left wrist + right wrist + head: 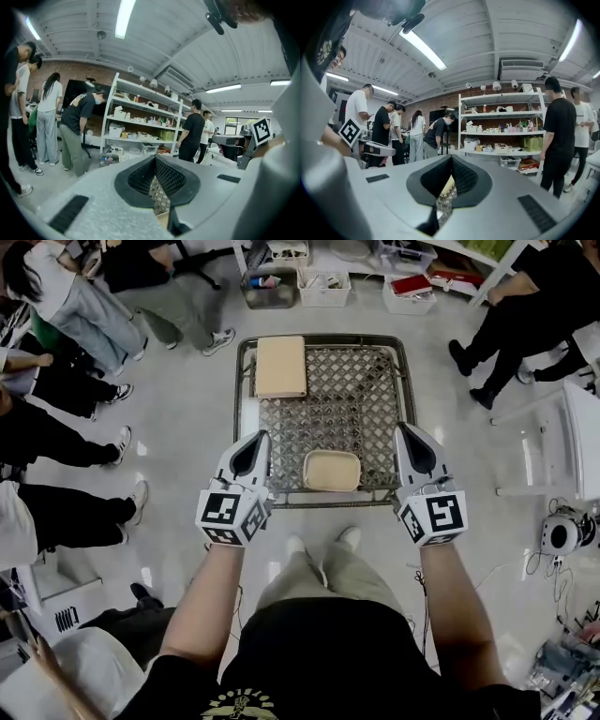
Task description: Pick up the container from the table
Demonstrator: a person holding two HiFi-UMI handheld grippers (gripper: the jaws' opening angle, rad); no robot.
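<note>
Mesh table (pixel 352 395) bears a beige container (pixel 331 471); left gripper (pixel 262 439), right gripper (pixel 404 431) both closed, empty.

Head camera steeply down on table (pixel 361 399); gripper cameras level, both toward shelves (pixel 140 122)

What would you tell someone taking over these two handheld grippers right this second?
Left gripper: jaws shut, empty, just left of the container.
Right gripper: jaws shut, empty, just right of it.
Container: on the lattice table, near its front edge, untouched.
Done: both grippers flank it.
Left to do: open the jaws, grip it, lift it.
</note>
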